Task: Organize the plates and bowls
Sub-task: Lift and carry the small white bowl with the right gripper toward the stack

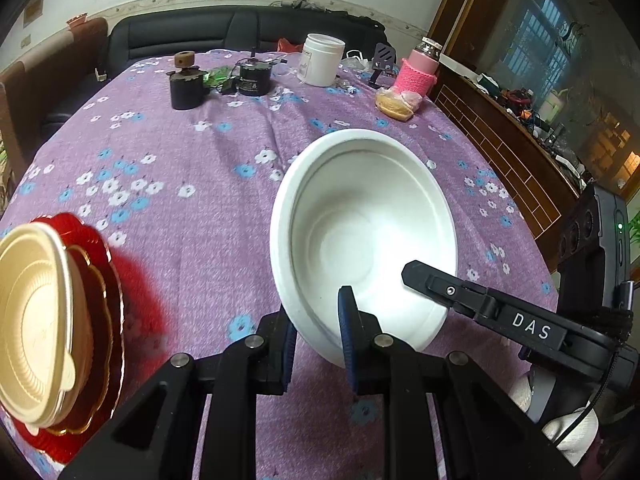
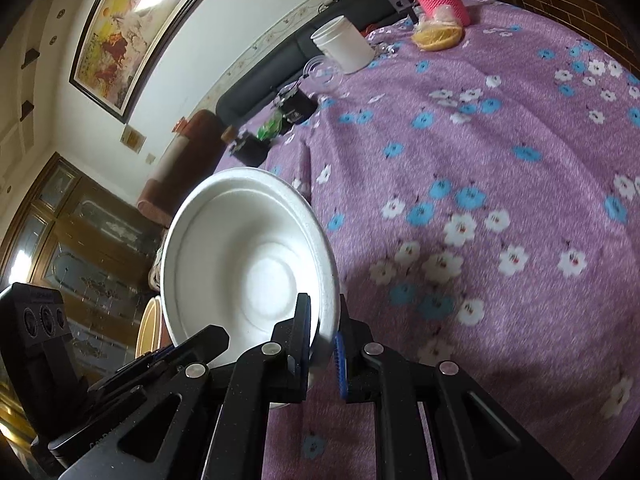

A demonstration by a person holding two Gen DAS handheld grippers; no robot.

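A white foam bowl is held tilted above the purple flowered tablecloth. My left gripper is shut on its near rim. My right gripper is shut on the opposite rim of the same bowl; one of its fingers reaches in from the right in the left wrist view. At the left, a cream plastic bowl sits upside down on a stack of red plates with gold trim.
At the table's far end stand a dark pot, a black round device, a white jar, a pink-sleeved bottle and bagged food. A black sofa lies behind; a wooden cabinet stands right.
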